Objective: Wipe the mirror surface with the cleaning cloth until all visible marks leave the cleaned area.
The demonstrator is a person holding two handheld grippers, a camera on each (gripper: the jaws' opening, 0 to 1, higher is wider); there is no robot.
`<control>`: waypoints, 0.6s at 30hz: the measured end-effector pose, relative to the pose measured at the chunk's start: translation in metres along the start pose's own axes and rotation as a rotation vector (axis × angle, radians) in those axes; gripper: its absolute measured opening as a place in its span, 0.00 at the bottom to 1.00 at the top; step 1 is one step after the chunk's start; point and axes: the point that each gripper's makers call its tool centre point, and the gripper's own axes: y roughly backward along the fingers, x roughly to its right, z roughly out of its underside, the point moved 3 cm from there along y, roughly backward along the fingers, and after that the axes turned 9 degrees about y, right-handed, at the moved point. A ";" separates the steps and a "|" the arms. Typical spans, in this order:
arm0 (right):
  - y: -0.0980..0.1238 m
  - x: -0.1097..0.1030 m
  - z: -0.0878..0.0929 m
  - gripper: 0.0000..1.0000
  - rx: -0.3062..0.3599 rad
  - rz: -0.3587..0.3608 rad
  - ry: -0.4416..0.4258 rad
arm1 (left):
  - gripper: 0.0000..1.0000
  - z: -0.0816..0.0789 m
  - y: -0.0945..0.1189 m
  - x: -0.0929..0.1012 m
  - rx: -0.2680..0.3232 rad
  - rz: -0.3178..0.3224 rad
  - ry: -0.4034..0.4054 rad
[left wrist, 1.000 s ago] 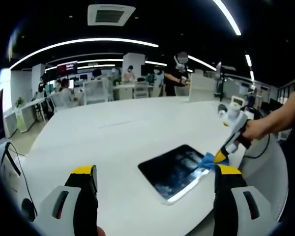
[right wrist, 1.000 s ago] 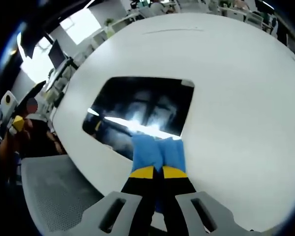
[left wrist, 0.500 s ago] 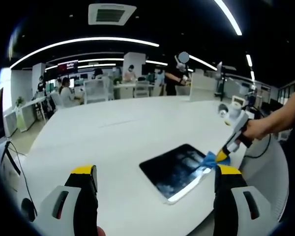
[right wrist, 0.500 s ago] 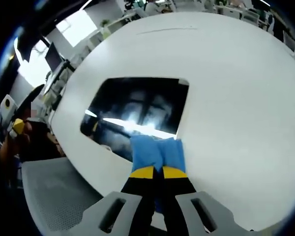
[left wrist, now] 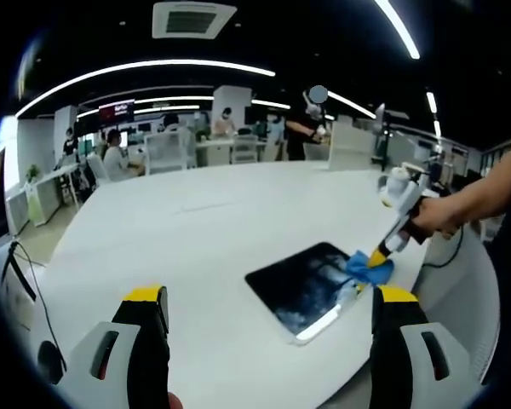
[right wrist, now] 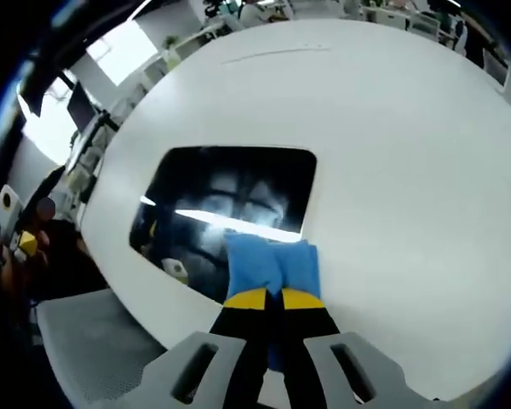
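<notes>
1. While the right tongs (right wrist: pixel 272 298) are clamped together on the folded blue cleaning cloth (right wrist: pixel 271 266), that cloth rests on the near edge of the flat, dark rectangular mirror (right wrist: pixel 230 200), which lies on the wide, round white bench (right wrist: pixel 392 136).
2. Compared with a second ago, in the left gripper view the blue cloth (left wrist: pixel 368 267) sits a little further along the mirror's (left wrist: pixel 307 281) right-hand corner, and the right tongs (left wrist: pixel 380 255) with the person's hand (left wrist: pixel 434 215) behind them stand slightly higher. Both cameras move, so part of this shift may be the view itself.
3. In the right gripper view the mirror has slid a touch lower and its corner has drawn nearer the cloth, which fits a short stroke along the edge, though not a long sweep.
4. The left tongs (left wrist: pixel 268 307) stand wide apart and empty, held well back from the mirror above the bare bench, as they did before.
5. Pale, cloudy streaks show across the middle of the glass in both views, though some of that may be reflected ceiling light.
6. By my reading, only the near edge has been worked, so most of the wiping is left, and the cloth would need to travel further in over the centre.
</notes>
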 end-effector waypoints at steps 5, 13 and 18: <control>-0.006 0.008 -0.015 0.00 -0.015 0.008 -0.024 | 0.99 0.000 0.001 -0.004 -0.008 -0.001 0.004; -0.016 0.023 -0.042 0.00 0.003 0.031 -0.051 | 0.99 -0.001 0.001 -0.014 -0.003 -0.010 0.016; -0.022 0.031 -0.059 0.00 0.011 0.047 -0.051 | 0.99 -0.002 0.000 -0.014 0.004 -0.008 0.014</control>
